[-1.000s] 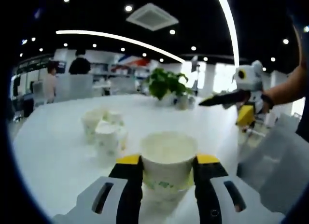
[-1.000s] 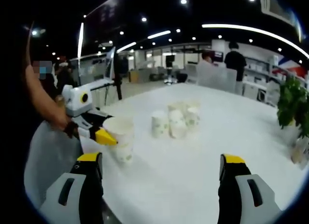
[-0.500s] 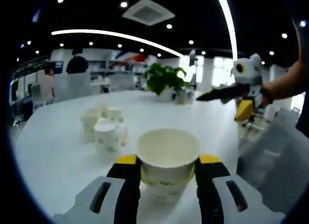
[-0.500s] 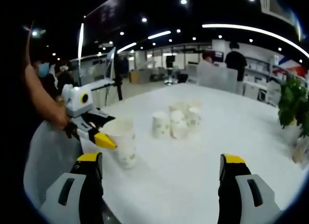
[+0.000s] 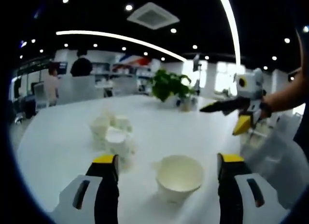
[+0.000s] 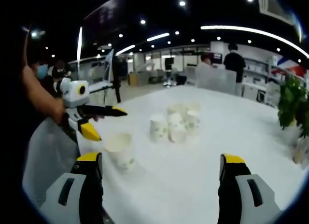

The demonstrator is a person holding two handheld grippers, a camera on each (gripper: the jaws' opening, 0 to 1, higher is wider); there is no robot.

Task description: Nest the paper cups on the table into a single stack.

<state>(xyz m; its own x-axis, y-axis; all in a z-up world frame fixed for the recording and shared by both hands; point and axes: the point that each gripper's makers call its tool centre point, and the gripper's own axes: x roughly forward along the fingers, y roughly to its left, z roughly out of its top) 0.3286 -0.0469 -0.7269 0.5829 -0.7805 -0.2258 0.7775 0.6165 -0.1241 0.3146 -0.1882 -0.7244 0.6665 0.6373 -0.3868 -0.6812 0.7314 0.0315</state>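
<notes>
We hold our left tongs (image 5: 166, 161) wide open with nothing in them. A paper cup (image 5: 179, 177) stands on the white table (image 5: 58, 142) right between the two jaws, touching neither. More cups (image 5: 113, 132) sit in a bunch ahead and to the left. Our right tongs (image 6: 161, 161) are wide open too, and hold nothing, with the bunch of cups (image 6: 174, 125) well ahead of them.

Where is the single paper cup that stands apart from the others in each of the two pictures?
Left gripper view: the lone cup stands low in the middle, between the open left tongs.
Right gripper view: the same cup is at lower left, just below the left tongs.
Shared landmark: the cluster of cups, further back on the white table.
</notes>
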